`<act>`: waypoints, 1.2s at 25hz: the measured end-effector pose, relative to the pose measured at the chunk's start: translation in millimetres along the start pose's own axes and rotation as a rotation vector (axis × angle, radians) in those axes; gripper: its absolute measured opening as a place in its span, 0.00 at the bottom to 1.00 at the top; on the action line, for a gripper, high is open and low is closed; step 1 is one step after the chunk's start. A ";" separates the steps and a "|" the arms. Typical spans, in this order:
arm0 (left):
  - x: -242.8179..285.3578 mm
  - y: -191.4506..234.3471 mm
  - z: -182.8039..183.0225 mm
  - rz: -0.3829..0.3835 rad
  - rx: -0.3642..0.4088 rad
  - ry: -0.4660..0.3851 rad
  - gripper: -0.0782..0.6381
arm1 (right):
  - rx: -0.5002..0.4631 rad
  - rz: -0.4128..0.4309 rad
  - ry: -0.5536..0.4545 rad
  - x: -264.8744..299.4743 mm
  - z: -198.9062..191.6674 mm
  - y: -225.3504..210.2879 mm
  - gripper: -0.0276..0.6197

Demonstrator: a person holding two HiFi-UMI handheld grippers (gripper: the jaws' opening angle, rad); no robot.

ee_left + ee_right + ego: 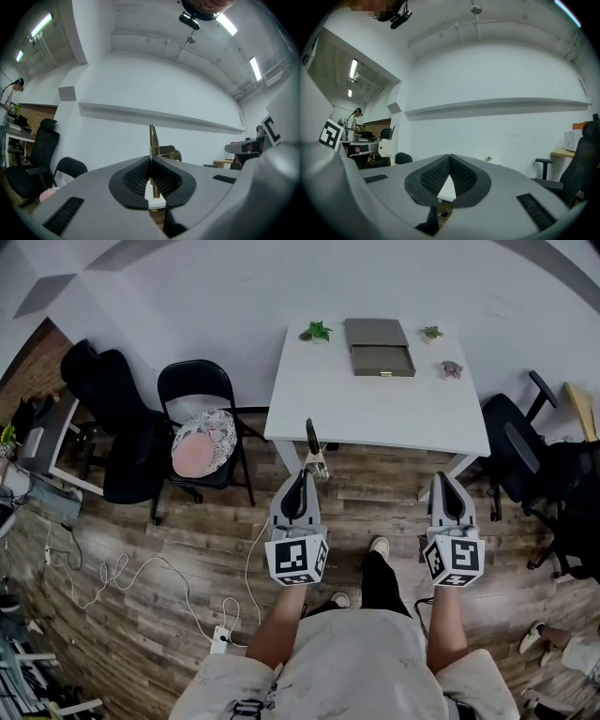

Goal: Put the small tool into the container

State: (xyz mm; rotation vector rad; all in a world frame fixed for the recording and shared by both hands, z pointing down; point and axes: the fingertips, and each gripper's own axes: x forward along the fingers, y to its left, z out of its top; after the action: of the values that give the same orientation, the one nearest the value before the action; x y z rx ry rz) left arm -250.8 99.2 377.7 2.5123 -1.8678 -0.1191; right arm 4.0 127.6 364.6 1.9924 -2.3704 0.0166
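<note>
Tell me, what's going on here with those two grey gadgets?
A person stands facing a white rectangular table, holding a grey two-jaw gripper in each hand. The left gripper is shut on a small thin metal tool. The right gripper is shut and empty. The open grey-brown box container sits at the table's far side; the tool is not in it yet.

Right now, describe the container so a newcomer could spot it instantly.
Look at the white table against the wall. At its far edge, between two small green plants, sits the container. It is the only flat, olive-grey box there, much larger than the plants or the small pink item.
</note>
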 end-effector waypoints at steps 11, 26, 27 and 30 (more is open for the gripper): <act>81.9 -13.2 8.0 0.002 0.040 -0.012 0.12 | 0.003 0.017 -0.028 75.3 11.1 -51.4 0.07; 203.4 -45.7 0.4 -0.001 0.043 0.024 0.12 | 0.033 0.021 0.014 167.8 3.6 -130.1 0.07; 210.4 -48.1 0.4 -0.002 0.045 0.024 0.12 | 0.034 0.021 0.012 173.5 4.0 -135.0 0.07; 232.1 -54.8 0.7 -0.002 0.051 0.026 0.12 | 0.038 0.025 0.008 190.6 5.9 -149.5 0.07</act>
State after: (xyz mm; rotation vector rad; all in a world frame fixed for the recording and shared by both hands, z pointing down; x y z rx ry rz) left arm -132.0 -106.9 361.2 2.5348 -1.8829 -0.0394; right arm 118.4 -86.1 363.4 1.9755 -2.4079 0.0707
